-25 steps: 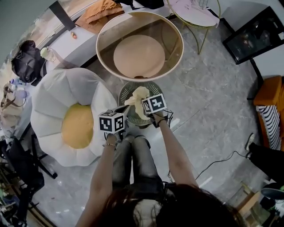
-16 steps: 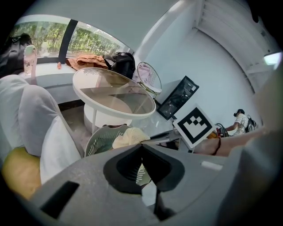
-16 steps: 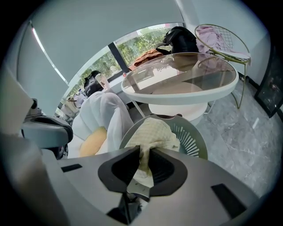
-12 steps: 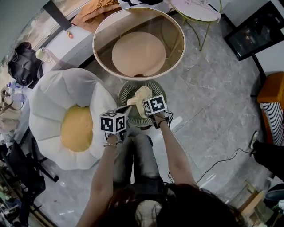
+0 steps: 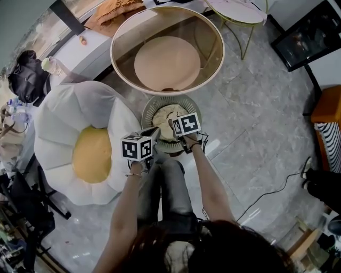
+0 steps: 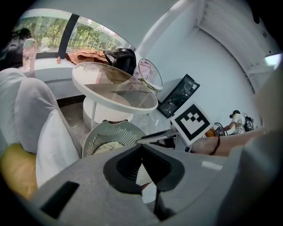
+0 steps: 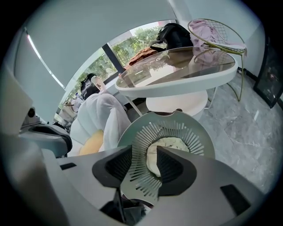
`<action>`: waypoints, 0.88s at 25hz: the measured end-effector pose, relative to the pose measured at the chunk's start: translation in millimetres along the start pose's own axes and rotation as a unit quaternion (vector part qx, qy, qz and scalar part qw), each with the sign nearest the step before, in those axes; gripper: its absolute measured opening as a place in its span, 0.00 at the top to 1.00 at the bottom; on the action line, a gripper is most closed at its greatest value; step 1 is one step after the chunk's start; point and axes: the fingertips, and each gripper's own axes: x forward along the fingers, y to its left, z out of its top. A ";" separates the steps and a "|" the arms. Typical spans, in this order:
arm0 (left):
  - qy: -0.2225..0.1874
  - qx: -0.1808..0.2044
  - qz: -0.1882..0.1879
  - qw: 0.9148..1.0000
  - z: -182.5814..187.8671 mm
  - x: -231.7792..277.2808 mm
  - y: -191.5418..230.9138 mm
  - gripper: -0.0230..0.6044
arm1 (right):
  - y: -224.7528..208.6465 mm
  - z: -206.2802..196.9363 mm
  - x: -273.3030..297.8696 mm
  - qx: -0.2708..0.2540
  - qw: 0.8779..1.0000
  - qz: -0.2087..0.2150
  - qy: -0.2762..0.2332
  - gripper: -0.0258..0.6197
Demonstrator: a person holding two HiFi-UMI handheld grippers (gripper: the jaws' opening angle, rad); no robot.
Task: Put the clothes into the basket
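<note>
With my right gripper (image 5: 172,124) over the basket (image 5: 148,111), its jaws just opening and empty, the cloth (image 5: 165,114) lies dropped inside, while my left gripper (image 5: 155,131) waits clenched on nothing.

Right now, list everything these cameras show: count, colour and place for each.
basket: one, grey-green, on the floor at centre.
cloth: one, cream, inside the basket.
round table: one, glass top, white rim, beyond the basket.
flower cushion: one, white with yellow centre, left of the basket.
side table: one, pale top, gold wire legs, far side.
black bags: two, on the window ledge, one left, one beyond the round table.
garment: one, orange-brown, on the ledge.
screen: one, black, at right.
left hand-held gripper: one, grey, jaws together, empty, beside the basket.
right hand-held gripper: one, grey, jaws have just been opening, nothing gripped, above the cloth.
arms: two, reaching forward from the bottom.
</note>
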 end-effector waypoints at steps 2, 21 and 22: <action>0.001 -0.001 0.001 1.000 -2.1 -0.4 1.2 0.95 | 1.1 -1.1 0.7 0.001 1.000 -0.001 -0.001 0.74; -0.006 -0.024 -0.004 1.000 26.8 -71.5 -40.7 0.95 | 52.6 24.7 -85.1 0.015 1.000 0.003 -0.021 0.91; -0.008 -0.026 -0.004 1.000 29.8 -77.3 -44.5 0.95 | 57.8 28.3 -92.8 0.016 1.000 0.007 -0.026 0.92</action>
